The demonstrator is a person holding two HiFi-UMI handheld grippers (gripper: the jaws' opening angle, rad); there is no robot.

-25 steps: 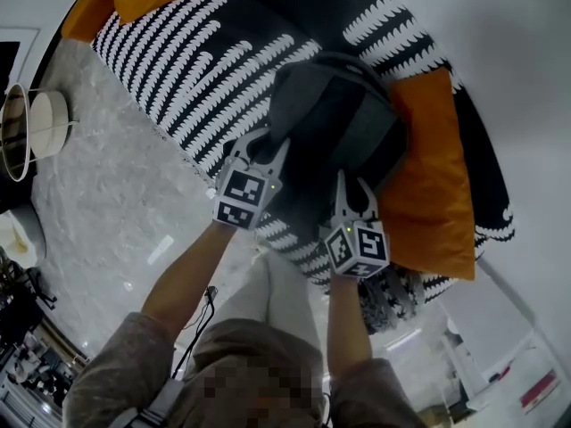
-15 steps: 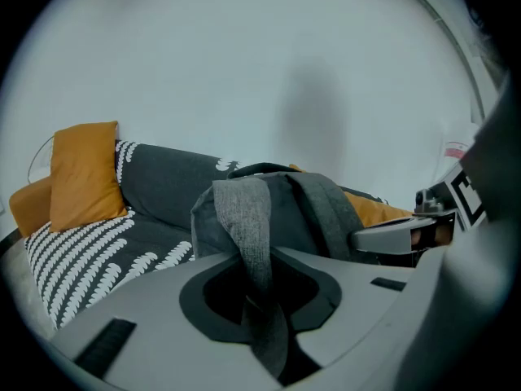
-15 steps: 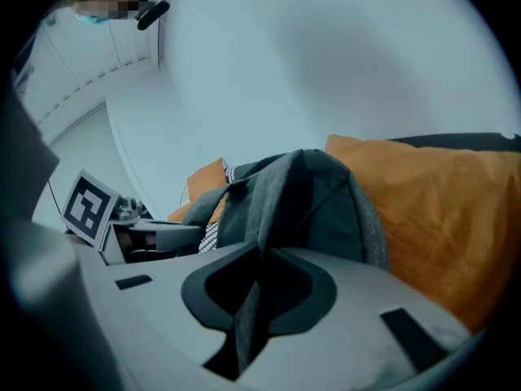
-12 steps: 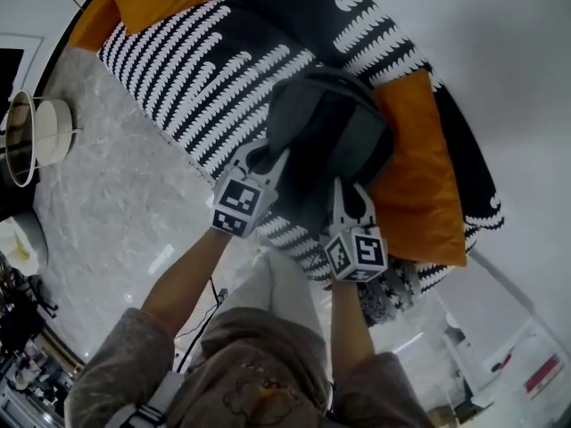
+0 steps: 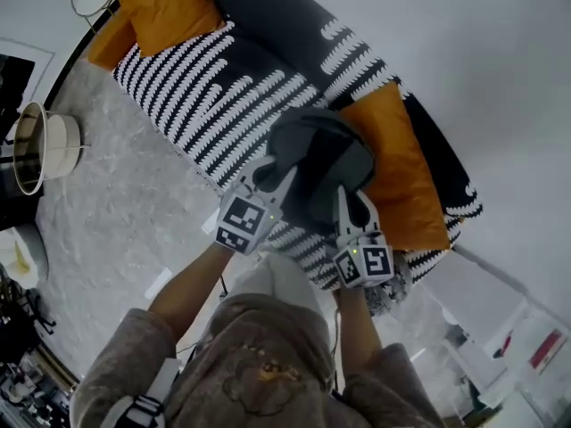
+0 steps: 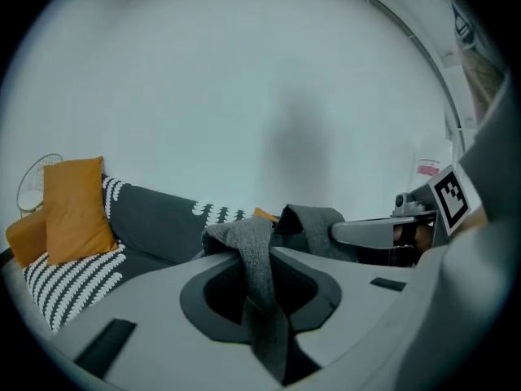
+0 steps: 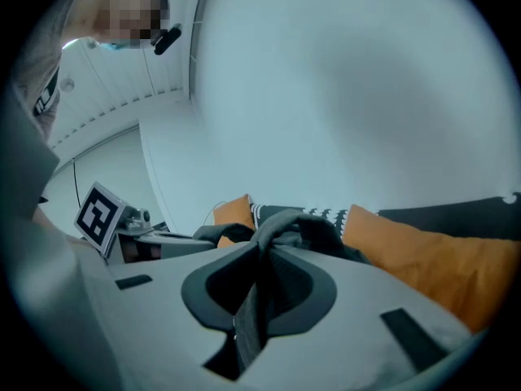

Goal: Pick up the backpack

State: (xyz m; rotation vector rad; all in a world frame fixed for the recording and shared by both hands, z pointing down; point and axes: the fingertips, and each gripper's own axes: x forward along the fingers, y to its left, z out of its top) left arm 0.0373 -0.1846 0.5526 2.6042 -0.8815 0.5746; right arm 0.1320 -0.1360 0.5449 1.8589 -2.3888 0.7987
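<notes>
Both left tool (image 5: 272, 169) and right tool (image 5: 352, 201) grip backpack (image 5: 317, 145) (straps).

Head camera looks steeply down onto the sofa (image 5: 178, 87). The 2 gripper views sit right behind their jaws, facing the wall (image 6: 269, 96); all 3 share backpack (image 5: 317, 163) and sofa.
</notes>
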